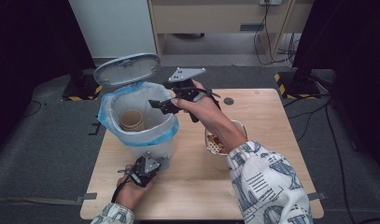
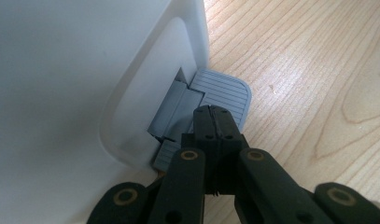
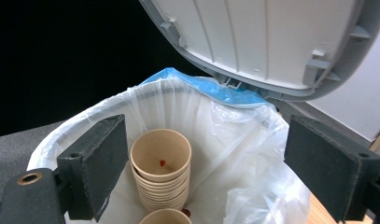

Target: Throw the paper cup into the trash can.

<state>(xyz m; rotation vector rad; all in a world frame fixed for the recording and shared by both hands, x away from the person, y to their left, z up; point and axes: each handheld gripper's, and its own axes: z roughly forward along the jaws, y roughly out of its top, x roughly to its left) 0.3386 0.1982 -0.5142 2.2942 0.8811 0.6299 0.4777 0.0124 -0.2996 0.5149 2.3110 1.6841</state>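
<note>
A white pedal bin (image 1: 152, 145) with a blue-edged liner stands at the table's left, its grey lid (image 1: 127, 69) raised. A stack of brown paper cups (image 1: 132, 120) rests inside; in the right gripper view the stack (image 3: 162, 158) lies below and between the pads, with another cup rim (image 3: 165, 217) lower down. My right gripper (image 1: 160, 105) hovers open over the bin's mouth, nothing between its pads (image 3: 211, 158). My left gripper (image 2: 215, 114) is shut, its tips resting on the grey ribbed pedal (image 2: 225, 91) at the bin's base (image 1: 163, 162).
A white bowl (image 1: 214, 156) with orange and red bits sits on the wooden table (image 1: 262, 112) right of the bin, partly hidden by the right forearm. Bare wood lies to the right and front. The raised lid (image 3: 271, 37) hangs over the bin's far rim.
</note>
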